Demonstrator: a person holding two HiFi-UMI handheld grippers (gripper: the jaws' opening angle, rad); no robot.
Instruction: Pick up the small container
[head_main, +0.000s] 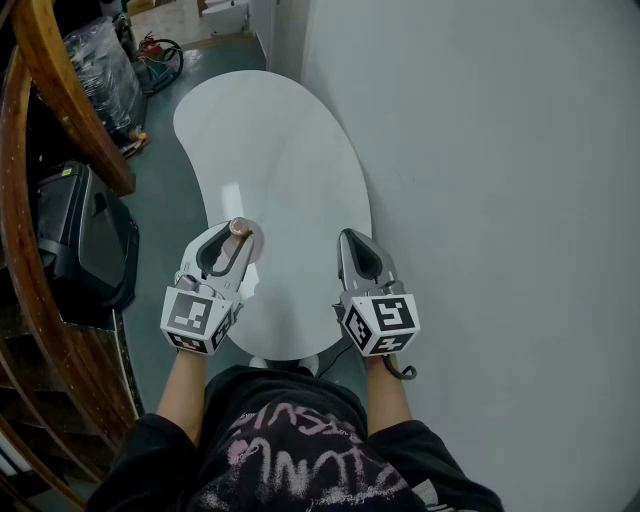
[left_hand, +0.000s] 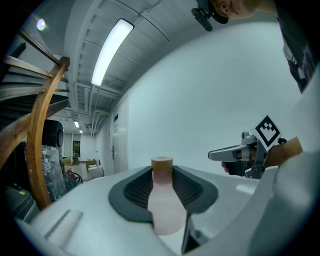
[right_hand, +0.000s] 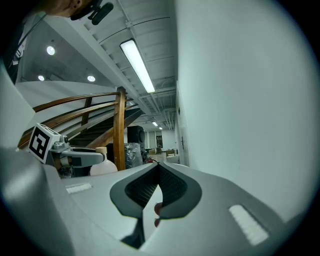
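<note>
step: grab looks done, lifting is next | left gripper (head_main: 236, 238) squeezes the small container (left_hand: 164, 202) (tan cap pokes out on top), left of middle in the head view, over the white table (head_main: 290, 170) | right gripper (right_hand: 158, 167) pinched together, holds nothing | next: lift it slowly, hold tight

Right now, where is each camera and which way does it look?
Head view: on the person's head, facing steeply down at the table; both arms, left gripper and right gripper show.
Left gripper view: on the left gripper, facing along its fingers, shut on the small container; the right gripper shows.
Right gripper view: on the right gripper, facing along its closed fingers; the left gripper shows.
All three share the small container.
</note>
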